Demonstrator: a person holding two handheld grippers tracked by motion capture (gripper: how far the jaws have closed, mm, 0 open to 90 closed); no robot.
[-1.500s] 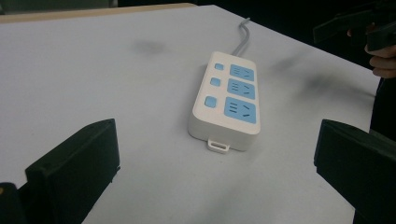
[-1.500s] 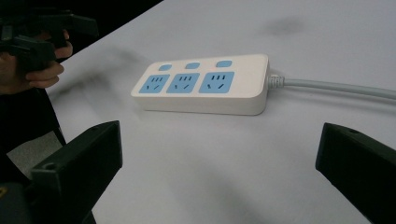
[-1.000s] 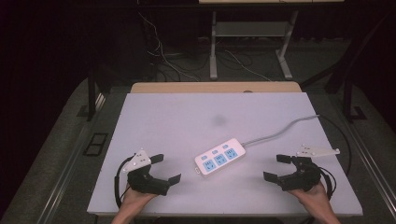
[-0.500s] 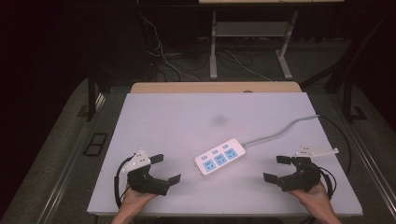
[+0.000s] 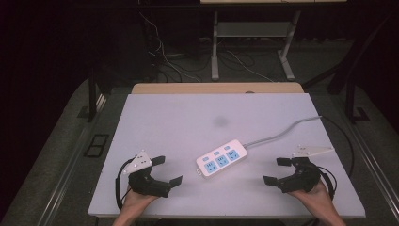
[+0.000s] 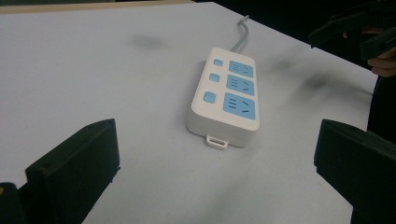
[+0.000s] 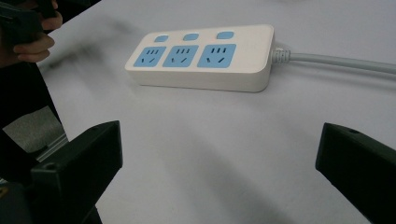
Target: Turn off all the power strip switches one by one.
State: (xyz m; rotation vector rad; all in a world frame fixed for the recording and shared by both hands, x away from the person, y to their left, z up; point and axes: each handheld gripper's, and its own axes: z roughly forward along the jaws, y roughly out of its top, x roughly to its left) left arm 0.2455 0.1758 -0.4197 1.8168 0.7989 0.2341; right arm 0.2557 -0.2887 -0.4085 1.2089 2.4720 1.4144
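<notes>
The table [image 5: 155, 117] is bare apart from one white power strip [image 5: 222, 159] with three blue sockets, lying flat between the two tongs and well apart from each. Its grey cord [image 5: 287, 129] runs off ahead of the right tongs toward the far right edge. The left tongs [image 5: 170, 170] rest near the front edge with jaws spread wide and nothing between them; the strip's free end lies ahead and to their right. The right tongs [image 5: 277, 170] likewise stand wide and empty, with the strip's long side ahead and to their left. Judged step: approach and grip the strip. Recommended: bring one set across the strip's short width, jaws level with the side walls, clear of the switches [image 6: 209, 97] and sockets. Keep off the cord, which may drag and turn the strip. Close only when both jaws straddle the body squarely.
</notes>
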